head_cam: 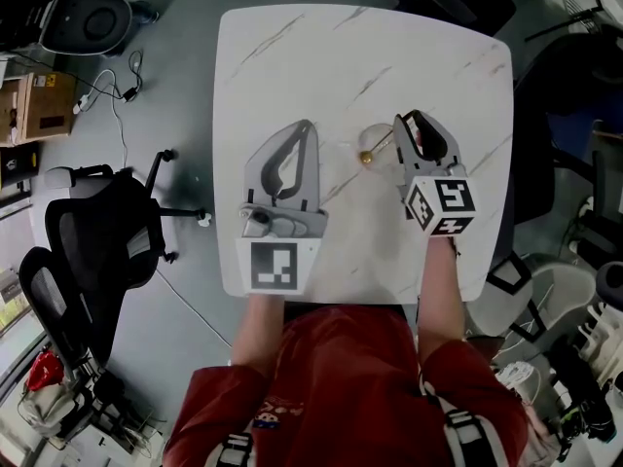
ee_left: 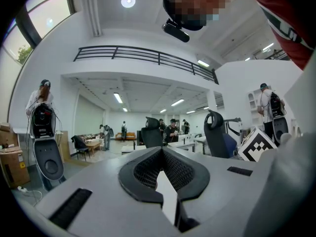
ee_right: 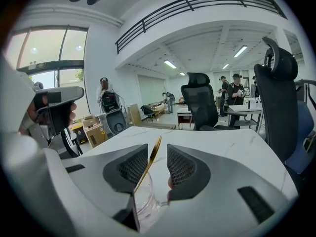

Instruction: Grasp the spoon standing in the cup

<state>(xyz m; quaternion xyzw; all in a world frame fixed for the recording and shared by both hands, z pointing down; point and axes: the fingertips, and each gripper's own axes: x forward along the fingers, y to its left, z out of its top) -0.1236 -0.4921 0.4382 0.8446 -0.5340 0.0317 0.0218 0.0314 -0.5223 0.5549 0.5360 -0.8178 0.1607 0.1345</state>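
A clear glass cup [ee_right: 146, 201] stands on the white marble table [head_cam: 292, 56], and a gold spoon [ee_right: 151, 162] leans upright in it. My right gripper [ee_right: 157, 158] is open around the spoon's handle: the handle rises through the gap, close by the left pad, and the right pad stands apart from it. From the head view the cup [head_cam: 382, 152] and the spoon [head_cam: 370, 156] show just left of the right gripper [head_cam: 409, 121]. My left gripper [head_cam: 309, 126] lies on the table to the left, shut, with nothing in it. It points across the room [ee_left: 162, 151].
A black office chair [head_cam: 97, 236] stands off the table's left edge, with cables and a cardboard box [head_cam: 39, 105] on the floor beyond. More chairs [head_cam: 584, 222] crowd the right side. The far half of the table is bare marble.
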